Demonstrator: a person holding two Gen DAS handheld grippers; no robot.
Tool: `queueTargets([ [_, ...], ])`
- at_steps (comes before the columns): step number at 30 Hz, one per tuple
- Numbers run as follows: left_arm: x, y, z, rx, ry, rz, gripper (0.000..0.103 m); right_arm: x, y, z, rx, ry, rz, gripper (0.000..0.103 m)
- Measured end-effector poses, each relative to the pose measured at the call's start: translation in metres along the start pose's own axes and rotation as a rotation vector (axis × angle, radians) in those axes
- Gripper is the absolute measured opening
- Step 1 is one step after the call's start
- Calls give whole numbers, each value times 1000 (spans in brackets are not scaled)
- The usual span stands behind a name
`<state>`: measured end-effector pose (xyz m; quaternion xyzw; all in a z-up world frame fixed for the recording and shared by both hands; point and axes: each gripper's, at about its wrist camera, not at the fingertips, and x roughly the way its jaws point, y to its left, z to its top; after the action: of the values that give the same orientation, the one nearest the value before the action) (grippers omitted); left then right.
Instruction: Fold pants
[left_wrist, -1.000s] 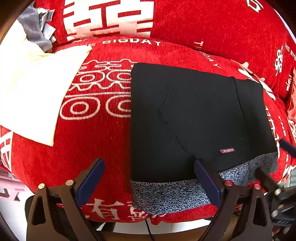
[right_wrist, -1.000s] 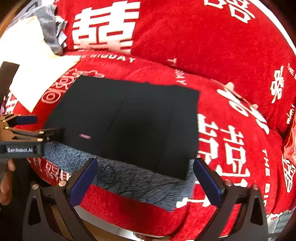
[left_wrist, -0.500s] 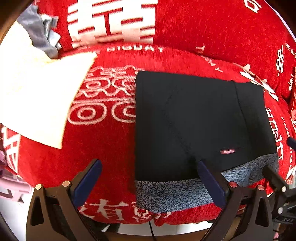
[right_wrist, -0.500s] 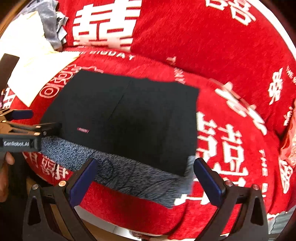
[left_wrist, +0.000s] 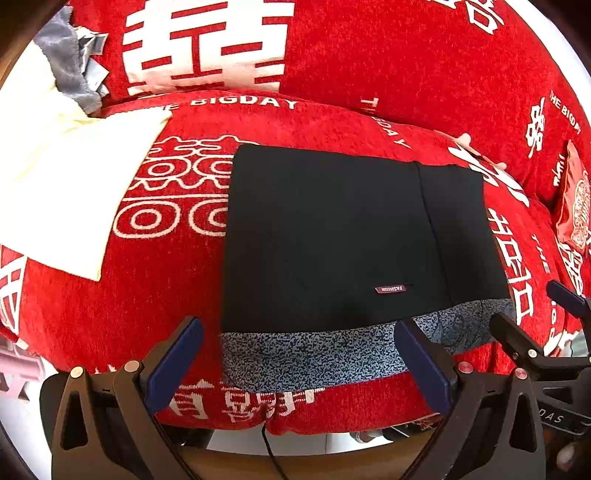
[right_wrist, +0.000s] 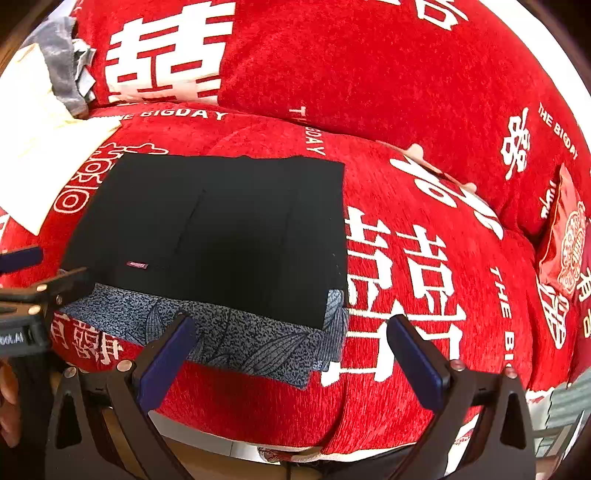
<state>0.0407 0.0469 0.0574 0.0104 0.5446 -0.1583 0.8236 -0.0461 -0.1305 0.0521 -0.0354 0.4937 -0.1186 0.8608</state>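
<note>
The black pants (left_wrist: 351, 236) lie folded into a flat rectangle on the red sofa seat (left_wrist: 147, 302). A grey-blue speckled layer (left_wrist: 314, 354) sticks out along their near edge, and a small label shows near that edge. My left gripper (left_wrist: 297, 325) hovers open and empty just in front of the near edge, toward its left part. My right gripper (right_wrist: 291, 318) stands open and empty over the right part of the same pants (right_wrist: 221, 229). Each gripper shows at the edge of the other's view: right gripper (left_wrist: 524, 302), left gripper (right_wrist: 59, 262).
A cream folded cloth (left_wrist: 66, 184) lies on the seat to the left, with a grey garment (left_wrist: 70, 70) behind it. A red packet (left_wrist: 574, 206) sits at the far right. The red back cushion (left_wrist: 369, 55) rises behind. The seat's front edge drops to a pale floor (left_wrist: 295, 443).
Both grippers have drawn back and up a little from the pants' near edge, so more of the seat shows. The pants have not moved.
</note>
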Motion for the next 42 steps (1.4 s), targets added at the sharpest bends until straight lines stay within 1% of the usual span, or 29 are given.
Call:
queueTargets([
  [2, 0, 0, 0, -11, -1, 11, 103, -1, -2, 0, 12, -5, 3, 103],
  [7, -6, -5, -2, 13, -47, 107, 103, 0, -3, 1, 46, 4, 39, 103],
  [12, -3, -6, -7, 1, -28, 137, 103, 2, 4, -1, 26, 14, 29, 103],
  [16, -1, -7, -8, 20, -19, 167, 103, 3, 7, -2, 18, 17, 30, 103],
  [18, -2, -11, -9, 44, -16, 158, 103, 3, 6, -3, 22, 19, 30, 103],
  [24, -6, -23, -12, 98, -35, 194, 103, 4, 5, -3, 27, 20, 26, 103],
  [42, -2, -26, -13, 112, -4, 190, 103, 7, 2, -4, 32, 31, 23, 103],
])
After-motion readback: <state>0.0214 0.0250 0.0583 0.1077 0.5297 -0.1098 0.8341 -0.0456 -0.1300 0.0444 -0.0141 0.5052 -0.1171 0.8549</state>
